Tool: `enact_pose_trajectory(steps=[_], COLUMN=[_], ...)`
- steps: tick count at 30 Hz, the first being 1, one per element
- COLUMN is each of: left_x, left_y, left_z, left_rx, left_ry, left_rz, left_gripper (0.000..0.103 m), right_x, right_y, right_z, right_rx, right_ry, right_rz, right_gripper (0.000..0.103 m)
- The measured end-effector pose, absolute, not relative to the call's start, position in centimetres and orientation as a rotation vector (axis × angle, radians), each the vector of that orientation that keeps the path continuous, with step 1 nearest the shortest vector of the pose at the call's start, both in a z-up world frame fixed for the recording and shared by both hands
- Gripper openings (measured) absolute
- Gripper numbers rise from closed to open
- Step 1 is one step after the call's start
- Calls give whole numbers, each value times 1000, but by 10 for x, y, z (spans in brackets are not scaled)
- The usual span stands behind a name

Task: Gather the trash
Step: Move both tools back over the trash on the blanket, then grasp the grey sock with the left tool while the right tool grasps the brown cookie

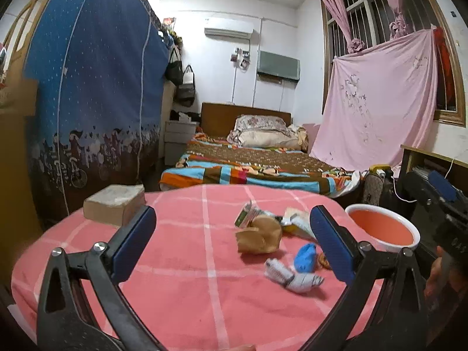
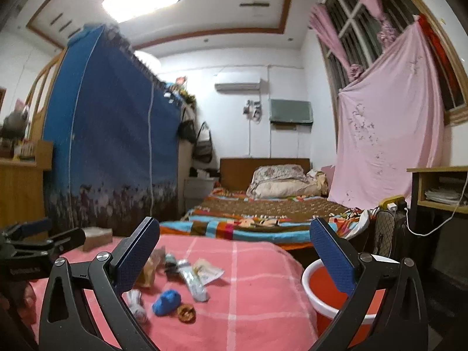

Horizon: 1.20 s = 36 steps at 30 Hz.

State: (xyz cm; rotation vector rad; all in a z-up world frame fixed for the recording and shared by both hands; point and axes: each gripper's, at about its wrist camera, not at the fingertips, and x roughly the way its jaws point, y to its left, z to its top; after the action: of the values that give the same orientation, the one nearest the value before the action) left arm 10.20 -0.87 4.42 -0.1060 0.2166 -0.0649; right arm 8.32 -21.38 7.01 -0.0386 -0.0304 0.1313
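Note:
Trash lies on a pink checked cloth (image 1: pixel 181 263): a crumpled brown paper bag (image 1: pixel 259 235), a green-printed wrapper (image 1: pixel 248 215), a pale packet (image 1: pixel 297 222), a blue crumpled piece (image 1: pixel 305 257), a white-grey wad (image 1: pixel 292 276) and a small brown ring (image 2: pixel 186 312). My left gripper (image 1: pixel 234 242) is open and empty, above the cloth with the pile between its fingers and toward the right one. My right gripper (image 2: pixel 235 260) is open and empty, right of the pile, which shows in its view with the blue piece (image 2: pixel 166 302). A red basin (image 1: pixel 383 228) with a white rim stands right of the cloth.
A cardboard box (image 1: pixel 115 203) sits at the cloth's far left. A bed with a colourful blanket (image 1: pixel 248 169) lies beyond. A blue fabric wardrobe (image 1: pixel 93 93) stands left. A wooden desk (image 2: pixel 438 190) and a fan (image 2: pixel 386 234) stand right, with a pink sheet (image 1: pixel 380 102) at the window.

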Motion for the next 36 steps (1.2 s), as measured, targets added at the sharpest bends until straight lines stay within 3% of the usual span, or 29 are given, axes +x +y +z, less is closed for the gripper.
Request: enact_pose_trajectory(steps=[5,7,13,18,21,28,33,36], left_x=[103,105,113,124,131,146,152,151], left_y=[-11,-11,-21,-41,-52,-65,-67,-61], left_z=[33,29,21,8,0,-6,-10,-10], left_rx=[-125,-125,-145,-149,-160,-176,-174,-192], left_ry=[258,271,345,459,536,631,688,682], left_rz=[-101,-118,-195,-254,-269,-254,-229,-244], left_gripper=[88,87,76,60,54,50,21,15], right_x=[91,95,116,133,139,149,153,153], right_y=[-210,-209,-206,-207,-207,-214,-216,-211], right_z=[62,58,45,33,25,18,15,14], right_rx=[-69,-82,-101,-108,-103,-60,-52,-75], right_ry=[42,80,241,357,401,457,490,508], right_rz=[165,186,248,273,284,295,306,338], right_gripper=[98,81,59,43,41,41,41,41])
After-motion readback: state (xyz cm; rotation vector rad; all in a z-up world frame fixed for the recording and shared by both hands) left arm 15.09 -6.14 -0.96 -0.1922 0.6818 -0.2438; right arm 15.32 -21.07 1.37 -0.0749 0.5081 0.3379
